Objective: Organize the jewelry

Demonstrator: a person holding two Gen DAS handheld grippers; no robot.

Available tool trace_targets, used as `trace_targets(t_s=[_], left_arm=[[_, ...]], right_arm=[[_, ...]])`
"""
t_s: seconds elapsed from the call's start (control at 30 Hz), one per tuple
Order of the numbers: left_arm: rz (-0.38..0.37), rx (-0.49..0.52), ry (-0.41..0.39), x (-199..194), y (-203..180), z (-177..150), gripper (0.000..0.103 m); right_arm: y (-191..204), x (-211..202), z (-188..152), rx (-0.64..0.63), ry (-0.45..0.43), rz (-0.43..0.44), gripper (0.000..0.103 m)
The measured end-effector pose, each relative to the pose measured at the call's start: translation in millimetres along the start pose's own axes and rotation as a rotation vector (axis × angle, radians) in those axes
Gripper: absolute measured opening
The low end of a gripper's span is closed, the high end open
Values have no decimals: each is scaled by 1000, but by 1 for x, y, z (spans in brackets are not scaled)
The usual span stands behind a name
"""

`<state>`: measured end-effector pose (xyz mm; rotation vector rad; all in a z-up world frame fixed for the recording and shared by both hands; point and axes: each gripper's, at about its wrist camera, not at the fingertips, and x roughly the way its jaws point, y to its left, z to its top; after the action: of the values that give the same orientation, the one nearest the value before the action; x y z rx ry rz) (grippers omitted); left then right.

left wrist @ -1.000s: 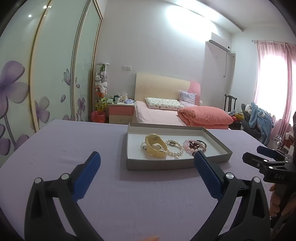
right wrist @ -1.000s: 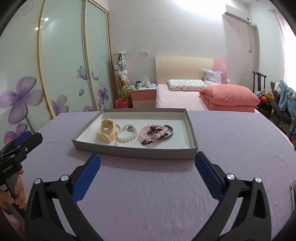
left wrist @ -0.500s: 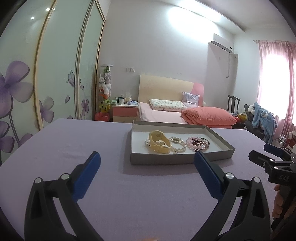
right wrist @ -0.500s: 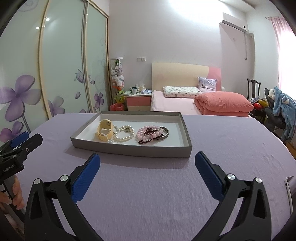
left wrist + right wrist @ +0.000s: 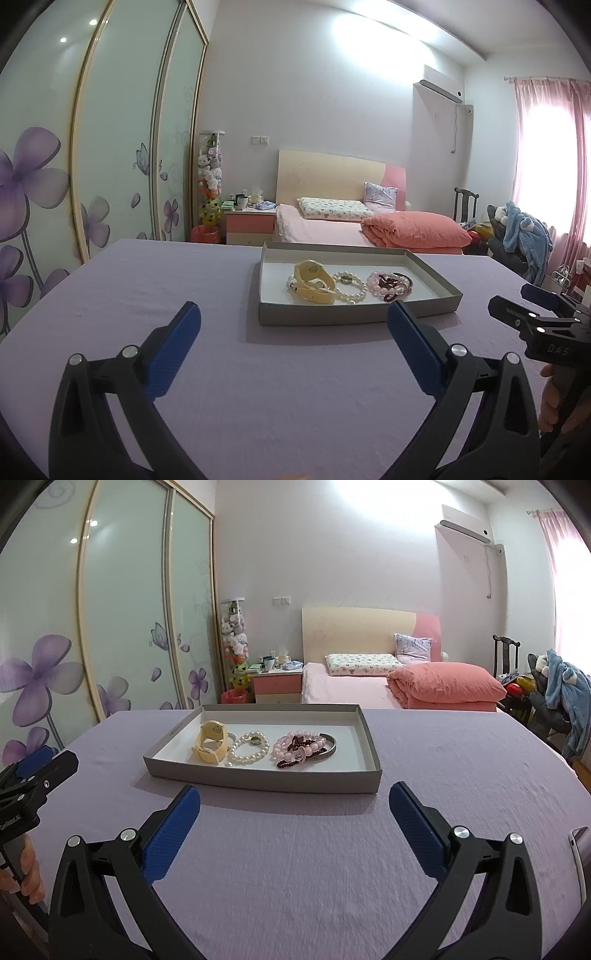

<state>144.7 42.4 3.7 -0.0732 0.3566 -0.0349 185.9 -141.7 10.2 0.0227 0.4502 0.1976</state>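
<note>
Left gripper [image 5: 293, 317]: black frame, blue-padded fingers spread wide, nothing between them, held above the lilac-covered table [image 5: 147, 295] short of the tray. Right gripper [image 5: 294, 799]: same build, likewise spread wide and empty, also short of the tray. Each gripper shows at the edge of the other's view, with fingers of the holding hand visible on its handle.

Shallow rectangular grey cardboard tray with white inside [image 5: 258, 779] lies flat on the table, ahead of both grippers. All jewellery sits inside it, in a row:
- pale yellow plastic watch with wide strap [image 5: 211, 743], at the left end, strap looped and standing on edge;
- white pearl bead bracelet [image 5: 248, 754], just beside the watch, with a small dark ring lying inside its loop;
- pink bead bracelet tangled with a dark red bead bracelet [image 5: 295, 747], right of the pearls;
- silver metal open cuff bangle [image 5: 327, 747], touching the pink beads at the right.

The right part of the tray floor is bare.
</note>
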Motion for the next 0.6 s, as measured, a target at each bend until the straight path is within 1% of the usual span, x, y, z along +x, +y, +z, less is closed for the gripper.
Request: trace_targets(t_s=[0.6], left_arm=[[-3, 16, 7, -3, -6, 4, 99]], right_arm=[[0, -1, 0, 3, 1, 2, 101]])
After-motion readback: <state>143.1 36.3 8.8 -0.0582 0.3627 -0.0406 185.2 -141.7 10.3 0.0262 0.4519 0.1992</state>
